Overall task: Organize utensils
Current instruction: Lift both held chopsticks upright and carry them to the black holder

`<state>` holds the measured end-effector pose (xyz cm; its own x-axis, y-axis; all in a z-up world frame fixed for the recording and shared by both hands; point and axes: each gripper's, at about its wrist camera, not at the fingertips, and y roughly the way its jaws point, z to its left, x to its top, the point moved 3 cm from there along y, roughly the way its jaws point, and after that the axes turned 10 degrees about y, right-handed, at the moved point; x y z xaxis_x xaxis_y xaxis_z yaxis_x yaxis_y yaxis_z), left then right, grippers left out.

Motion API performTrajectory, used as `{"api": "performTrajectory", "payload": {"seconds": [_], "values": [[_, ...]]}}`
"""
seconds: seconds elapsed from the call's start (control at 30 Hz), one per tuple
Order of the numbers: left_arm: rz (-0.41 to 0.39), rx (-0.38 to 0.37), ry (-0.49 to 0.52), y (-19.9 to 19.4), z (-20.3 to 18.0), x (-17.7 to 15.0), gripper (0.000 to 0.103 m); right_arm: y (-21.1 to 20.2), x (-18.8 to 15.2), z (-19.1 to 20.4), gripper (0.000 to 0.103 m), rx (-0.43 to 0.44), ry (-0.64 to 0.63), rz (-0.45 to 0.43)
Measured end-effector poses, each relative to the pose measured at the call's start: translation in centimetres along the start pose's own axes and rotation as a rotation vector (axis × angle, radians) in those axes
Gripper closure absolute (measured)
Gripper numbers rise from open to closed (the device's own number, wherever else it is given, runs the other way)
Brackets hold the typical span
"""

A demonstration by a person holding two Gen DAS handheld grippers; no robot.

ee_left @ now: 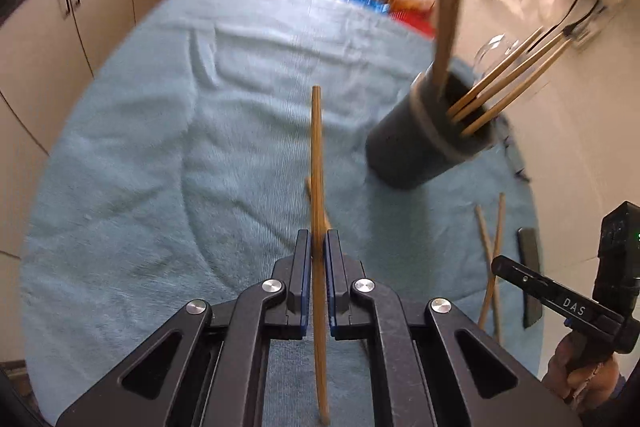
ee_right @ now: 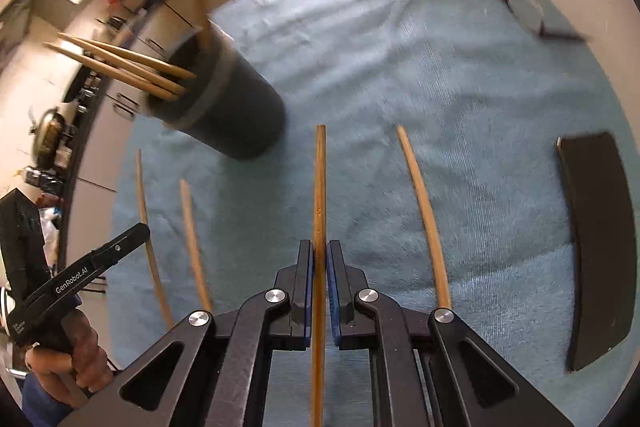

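Blue towel (ee_left: 160, 147) below; chopstick (ee_left: 317, 167) clamped between left gripper (ee_left: 319, 247) pads.

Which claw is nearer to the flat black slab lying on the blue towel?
Right. The right claw, shut on one chopstick, hovers beside the black slab. The left claw, gripping another chopstick, sits farther off, with the right claw between it and the slab.

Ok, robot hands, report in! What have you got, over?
Left gripper shut on a chopstick. Right gripper shut on another chopstick. Dark holder ahead, path clear. Loose chopstick left on towel.
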<state>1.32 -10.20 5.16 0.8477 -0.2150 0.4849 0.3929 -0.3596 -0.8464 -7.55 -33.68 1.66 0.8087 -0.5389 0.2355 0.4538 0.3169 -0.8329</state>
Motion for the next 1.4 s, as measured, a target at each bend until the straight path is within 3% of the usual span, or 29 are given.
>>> {"api": "performTrajectory", "payload": {"seconds": [0.13, 0.4, 1.4], "values": [[-0.112, 0.013, 0.031, -4.0, -1.1, 0.4, 0.097, -3.2, -0.1, 1.9, 0.096, 0.056, -0.054, -0.102], [-0.196, 0.014, 0.059, -7.3, -2.8, 0.9, 0.097, -7.3, -0.3, 3.9, 0.096, 0.111, -0.114, -0.246], [-0.273, 0.035, 0.117, -9.4, -5.5, 2.8, 0.097, -13.1, 1.2, 3.5, 0.096, 0.168, -0.094, -0.359]]}}
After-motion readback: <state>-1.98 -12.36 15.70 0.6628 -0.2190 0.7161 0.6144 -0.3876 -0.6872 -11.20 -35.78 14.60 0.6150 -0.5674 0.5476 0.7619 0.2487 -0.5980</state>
